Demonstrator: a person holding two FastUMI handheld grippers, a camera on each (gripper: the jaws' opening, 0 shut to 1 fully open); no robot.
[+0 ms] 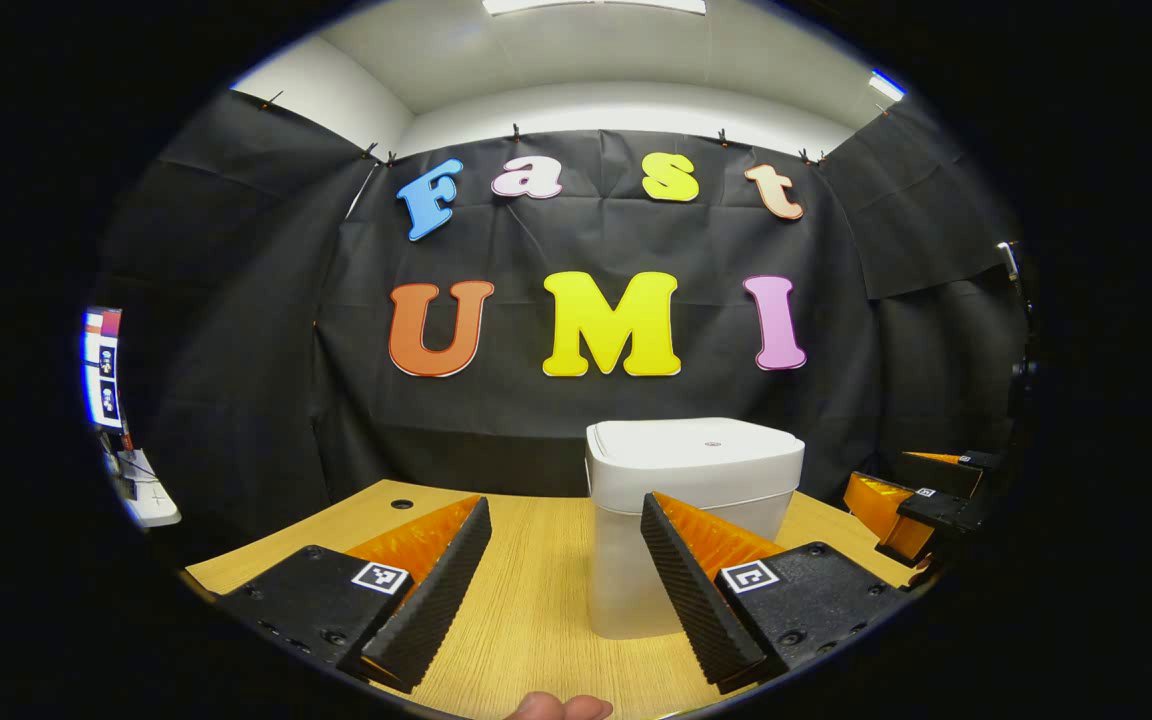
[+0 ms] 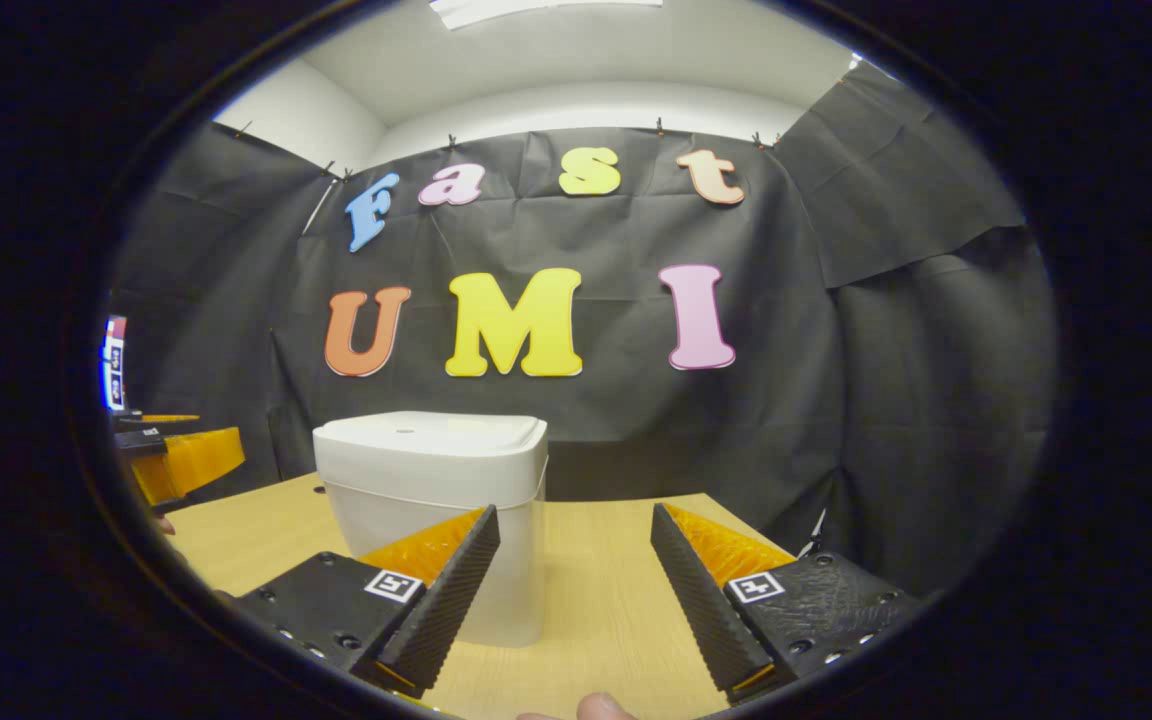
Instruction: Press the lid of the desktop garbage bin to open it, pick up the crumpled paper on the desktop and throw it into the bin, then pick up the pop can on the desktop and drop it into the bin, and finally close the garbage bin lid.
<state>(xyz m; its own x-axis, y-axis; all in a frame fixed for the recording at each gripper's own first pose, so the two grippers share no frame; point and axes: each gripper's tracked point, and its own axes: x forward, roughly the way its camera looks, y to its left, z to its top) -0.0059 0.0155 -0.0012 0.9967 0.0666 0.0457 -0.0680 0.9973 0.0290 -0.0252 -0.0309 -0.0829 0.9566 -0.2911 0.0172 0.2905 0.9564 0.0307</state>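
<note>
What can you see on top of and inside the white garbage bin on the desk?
A white lid lies shut on the garbage bin, and nothing rests on it. Because the lid covers the opening, the inside cannot be seen. The bin stands on the wooden desk.

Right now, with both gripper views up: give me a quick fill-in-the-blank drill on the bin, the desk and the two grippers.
1. The lid of the white plastic desktop garbage bin is ____.
2. The bin stands on a light ____ desktop.
3. The left gripper has its fingers spread ____, with nothing between them.
4. The right gripper holds ____ between its fingers.

Missing words: closed; wooden; open; nothing
</note>
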